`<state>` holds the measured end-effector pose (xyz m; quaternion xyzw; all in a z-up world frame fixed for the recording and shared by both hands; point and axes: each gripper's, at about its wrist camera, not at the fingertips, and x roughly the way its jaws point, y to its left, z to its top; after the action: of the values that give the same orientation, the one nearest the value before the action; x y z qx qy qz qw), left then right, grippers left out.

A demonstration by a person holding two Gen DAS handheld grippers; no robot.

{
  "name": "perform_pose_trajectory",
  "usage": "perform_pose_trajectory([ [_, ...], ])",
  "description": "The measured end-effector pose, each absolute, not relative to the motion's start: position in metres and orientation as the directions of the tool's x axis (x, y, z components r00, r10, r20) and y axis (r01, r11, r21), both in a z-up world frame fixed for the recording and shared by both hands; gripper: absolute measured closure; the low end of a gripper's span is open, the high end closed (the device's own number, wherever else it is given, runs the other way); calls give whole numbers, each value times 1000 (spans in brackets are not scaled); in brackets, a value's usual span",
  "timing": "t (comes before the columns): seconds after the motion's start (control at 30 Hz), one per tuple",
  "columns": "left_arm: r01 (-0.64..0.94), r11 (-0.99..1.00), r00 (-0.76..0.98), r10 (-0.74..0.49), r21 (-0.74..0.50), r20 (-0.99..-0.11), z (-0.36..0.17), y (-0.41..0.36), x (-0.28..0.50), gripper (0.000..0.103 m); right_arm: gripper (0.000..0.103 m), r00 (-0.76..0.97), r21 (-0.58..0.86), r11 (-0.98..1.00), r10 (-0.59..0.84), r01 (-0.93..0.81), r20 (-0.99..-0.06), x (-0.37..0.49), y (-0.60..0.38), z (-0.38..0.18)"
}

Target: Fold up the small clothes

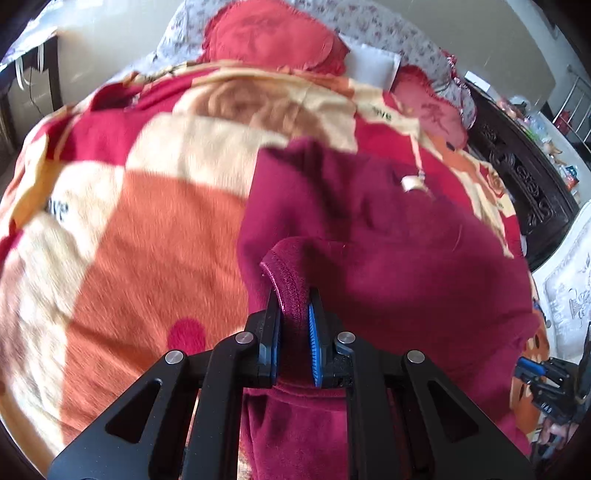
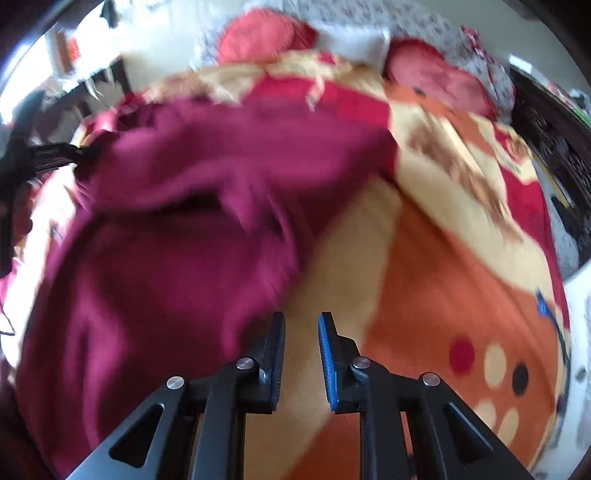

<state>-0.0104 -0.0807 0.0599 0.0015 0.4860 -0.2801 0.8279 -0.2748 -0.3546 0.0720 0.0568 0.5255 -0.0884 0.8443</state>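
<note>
A dark magenta fleece garment (image 1: 388, 236) lies spread on the patterned blanket of a bed. My left gripper (image 1: 294, 295) is shut on a hemmed edge of the garment (image 1: 291, 273) and holds it lifted off the bed. In the right wrist view the same garment (image 2: 184, 206) lies to the left and ahead, blurred by motion. My right gripper (image 2: 302, 317) is open and empty, just right of the garment's near edge, above the blanket. The right gripper also shows at the far right of the left wrist view (image 1: 546, 384), and the left gripper at the far left of the right wrist view (image 2: 48, 155).
The red, orange and cream blanket (image 1: 147, 206) covers the bed. Red pillows (image 1: 273, 33) and a floral quilt (image 1: 388, 29) lie at the head. A dark carved wooden frame (image 1: 517, 173) runs along the right side. A dark table (image 1: 33, 74) stands at the left.
</note>
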Motion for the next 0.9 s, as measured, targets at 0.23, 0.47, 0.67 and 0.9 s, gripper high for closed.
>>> perform_pose_trajectory([
  [0.23,476,837,392,-476,-269,-787,71,-84,-12,91,70,628,212,938,-8,274,-778,-290,-378,124],
  [0.47,482,838,393,-467,-255,-793,73,-86,-14,91,68,659,199,955,5,219,-752,-238,-370,126],
  [0.67,474,838,382,-474,-272,-794,70,-81,-11,91,68,531,279,953,175,121,-829,-223,-355,100],
  [0.9,471,838,371,-471,-274,-800,65,-86,-13,91,68,472,255,948,139,192,-871,-260,-354,83],
])
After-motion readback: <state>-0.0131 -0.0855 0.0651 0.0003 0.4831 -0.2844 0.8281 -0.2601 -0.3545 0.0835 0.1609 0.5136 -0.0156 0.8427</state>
